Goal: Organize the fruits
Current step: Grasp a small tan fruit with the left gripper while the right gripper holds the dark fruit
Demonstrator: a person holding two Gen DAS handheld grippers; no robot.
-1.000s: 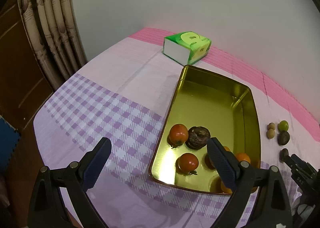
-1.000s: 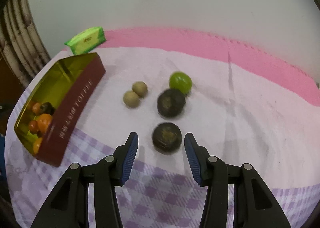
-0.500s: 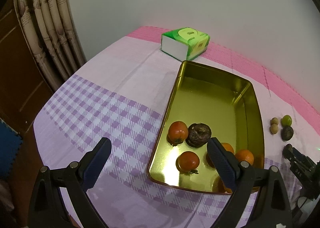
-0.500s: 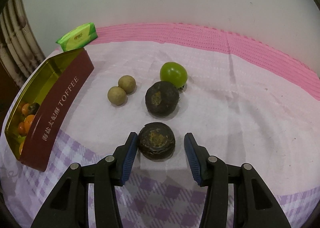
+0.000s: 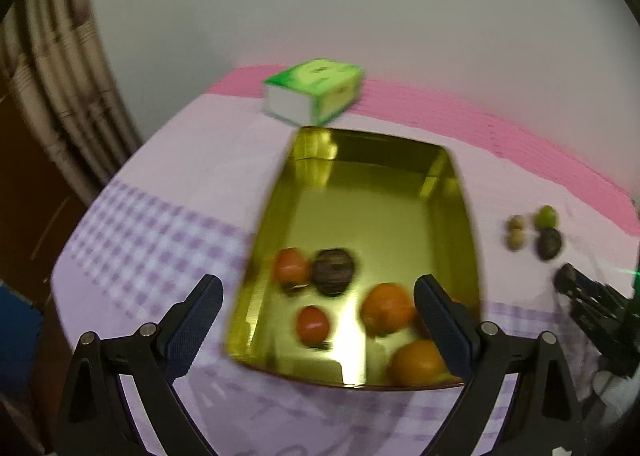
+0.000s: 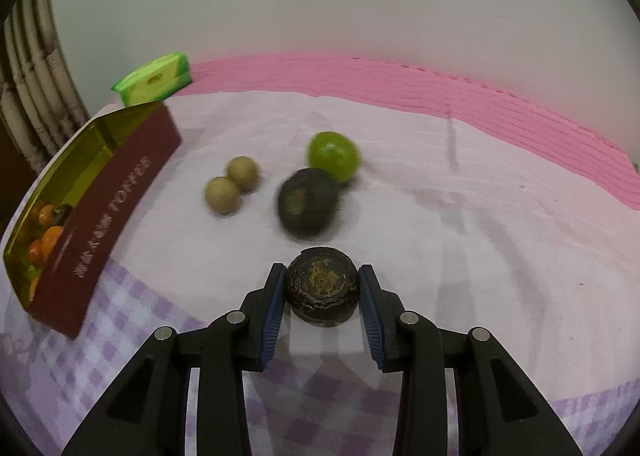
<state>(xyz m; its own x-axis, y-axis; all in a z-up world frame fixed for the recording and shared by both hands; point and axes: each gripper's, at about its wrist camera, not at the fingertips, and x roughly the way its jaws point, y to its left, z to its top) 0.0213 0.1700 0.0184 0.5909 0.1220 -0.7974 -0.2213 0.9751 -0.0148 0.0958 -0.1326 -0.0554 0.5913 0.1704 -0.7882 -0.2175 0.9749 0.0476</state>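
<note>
A dark wrinkled fruit point(image 6: 321, 283) rests on the cloth, and my right gripper point(image 6: 321, 288) is shut on it, both blue pads pressing its sides. Just beyond lie a second dark fruit point(image 6: 307, 202), a green fruit point(image 6: 333, 155) and two small tan fruits point(image 6: 231, 184). The gold tin point(image 5: 372, 192) holds two red fruits point(image 5: 291, 270), a dark fruit point(image 5: 333, 271) and orange fruits point(image 5: 387, 309). My left gripper point(image 5: 318, 308) hangs open over the tin's near end, holding nothing. The right gripper point(image 5: 576, 288) also shows at the left wrist view's right edge.
A green tissue box point(image 5: 314, 90) stands behind the tin, near the pink strip along the wall. The tin's dark red side point(image 6: 112, 220) faces the loose fruits. A ribbed pipe column point(image 5: 60, 68) and brown panel stand at the left, past the table edge.
My right gripper's jaws closed onto the nearest dark fruit. The left gripper swung sideways over the tin, so more of the orange fruits show between its fingers.
</note>
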